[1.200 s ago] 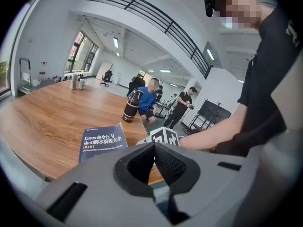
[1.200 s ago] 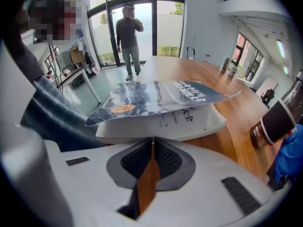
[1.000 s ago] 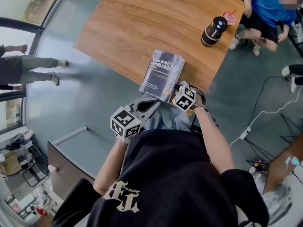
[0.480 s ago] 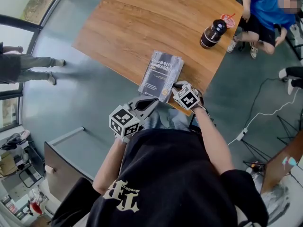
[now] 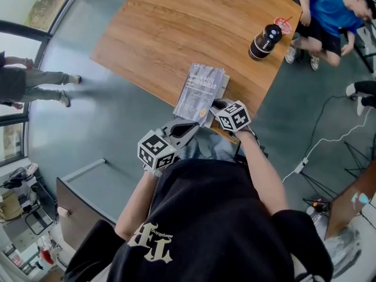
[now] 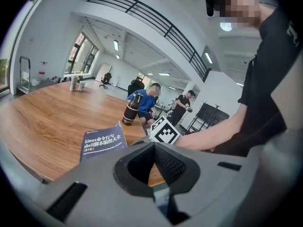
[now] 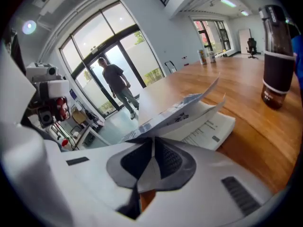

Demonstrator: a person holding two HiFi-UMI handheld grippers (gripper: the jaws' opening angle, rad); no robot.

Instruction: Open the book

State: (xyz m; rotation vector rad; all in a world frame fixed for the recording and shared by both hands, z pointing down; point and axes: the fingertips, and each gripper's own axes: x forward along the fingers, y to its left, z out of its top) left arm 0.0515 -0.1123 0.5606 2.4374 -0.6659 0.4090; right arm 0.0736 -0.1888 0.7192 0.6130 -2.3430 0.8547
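Note:
A dark-covered book [image 5: 201, 91] lies on the wooden table [image 5: 176, 28], close to its near edge. My right gripper [image 5: 216, 106] is at the book's near right corner. In the right gripper view its jaws [image 7: 152, 141] are shut on the edge of the front cover [image 7: 182, 111], which is lifted off the white pages [image 7: 210, 126]. My left gripper [image 5: 194, 127] hangs just off the table's edge, below the book's near end, shut and holding nothing. The left gripper view shows its closed tips [image 6: 154, 146] with the book [image 6: 102, 143] lying beyond them.
A dark drink bottle [image 5: 264, 39] stands at the table's far right, with a red-lidded cup behind it. A person in blue [image 5: 329, 10] sits beyond that corner. Another person [image 5: 35, 81] walks by the glass door at left. A grey cabinet [image 5: 88, 187] stands at lower left.
My right gripper has moved up to the book's near right corner and lifted the cover's edge. The left gripper has hardly moved.

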